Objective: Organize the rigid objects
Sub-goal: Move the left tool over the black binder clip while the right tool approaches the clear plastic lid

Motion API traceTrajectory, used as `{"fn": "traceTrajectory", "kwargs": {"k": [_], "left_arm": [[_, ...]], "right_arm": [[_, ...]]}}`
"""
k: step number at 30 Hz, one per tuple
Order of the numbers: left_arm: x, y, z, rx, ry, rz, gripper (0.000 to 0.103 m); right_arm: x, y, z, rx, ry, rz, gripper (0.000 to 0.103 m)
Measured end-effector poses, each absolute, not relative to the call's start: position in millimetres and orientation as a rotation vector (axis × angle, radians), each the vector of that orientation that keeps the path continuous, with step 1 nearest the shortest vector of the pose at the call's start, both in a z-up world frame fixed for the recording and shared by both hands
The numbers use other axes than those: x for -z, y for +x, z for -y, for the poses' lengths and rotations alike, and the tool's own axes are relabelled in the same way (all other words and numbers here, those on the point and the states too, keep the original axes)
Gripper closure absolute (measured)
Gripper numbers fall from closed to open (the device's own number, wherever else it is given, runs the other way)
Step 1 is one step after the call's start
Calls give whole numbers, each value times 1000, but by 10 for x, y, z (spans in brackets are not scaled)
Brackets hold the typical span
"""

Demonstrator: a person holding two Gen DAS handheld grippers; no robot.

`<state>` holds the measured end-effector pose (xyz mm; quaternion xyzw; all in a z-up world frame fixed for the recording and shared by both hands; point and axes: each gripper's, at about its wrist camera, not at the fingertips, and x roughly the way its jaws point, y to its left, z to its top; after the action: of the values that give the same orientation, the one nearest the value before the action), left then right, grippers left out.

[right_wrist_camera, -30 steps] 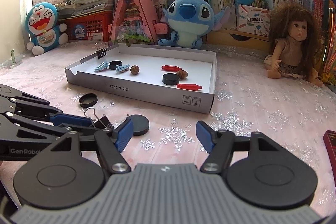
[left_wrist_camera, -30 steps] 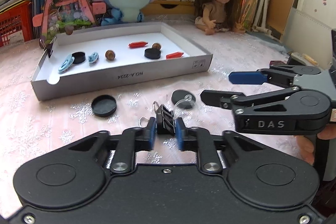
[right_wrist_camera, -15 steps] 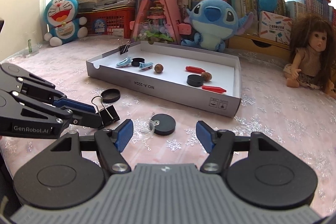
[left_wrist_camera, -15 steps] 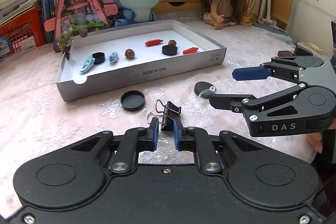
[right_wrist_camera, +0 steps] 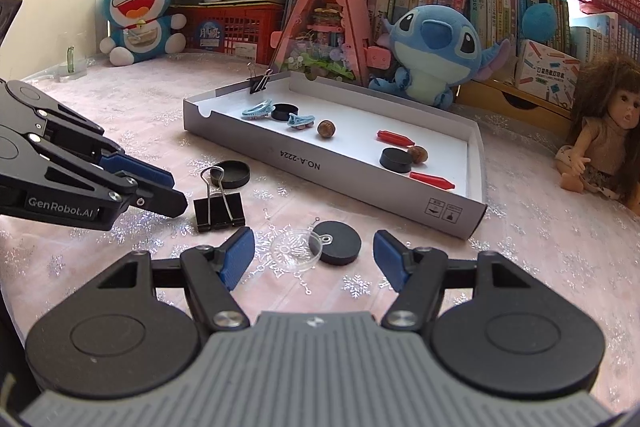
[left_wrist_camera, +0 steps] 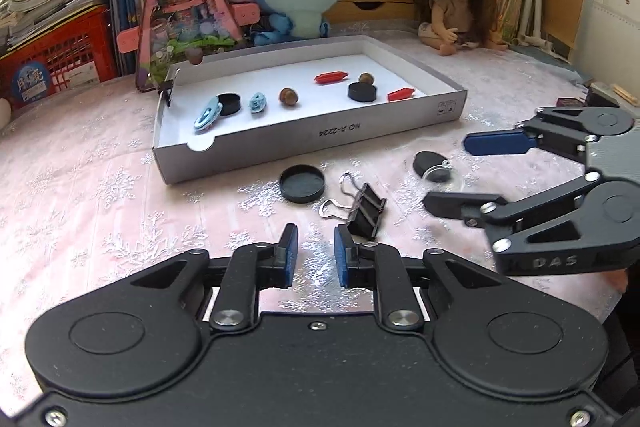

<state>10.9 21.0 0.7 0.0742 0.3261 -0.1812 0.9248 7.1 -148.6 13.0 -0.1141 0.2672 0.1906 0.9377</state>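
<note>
- A pink snowflake-patterned tablecloth [left_wrist_camera: 80,195] covers the table, with books and plush toys at the back.
- The left gripper [left_wrist_camera: 312,254] has just been opening; its jaws stand slightly apart with nothing between them.
- The binder clip [left_wrist_camera: 366,211] lies just ahead and to the right of it, wire handles pointing away toward the tray [left_wrist_camera: 320,137].
- The right gripper [right_wrist_camera: 314,255] stands wide open and empty, the black disc [right_wrist_camera: 336,241] and clear disc [right_wrist_camera: 295,246] lying between its fingertips.
</note>
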Motion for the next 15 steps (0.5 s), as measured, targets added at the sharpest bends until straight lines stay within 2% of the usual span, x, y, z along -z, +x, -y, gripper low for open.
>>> {"fn": "traceTrajectory", "kwargs": {"k": [3, 6, 8, 15], "left_arm": [[-28, 76, -156, 386, 156, -654, 73], [-37, 47, -96, 398, 166, -635, 66], [-24, 47, -52, 397, 178, -632, 65], [50, 111, -4, 365, 191, -648, 61]], "right_arm": [[-118, 77, 1450, -398, -251, -549, 33], [-105, 78, 1420, -404, -268, -555, 48], [-99, 70, 1407, -401, -273, -554, 59], [-112, 53, 1421, -384, -262, -551, 62]]}}
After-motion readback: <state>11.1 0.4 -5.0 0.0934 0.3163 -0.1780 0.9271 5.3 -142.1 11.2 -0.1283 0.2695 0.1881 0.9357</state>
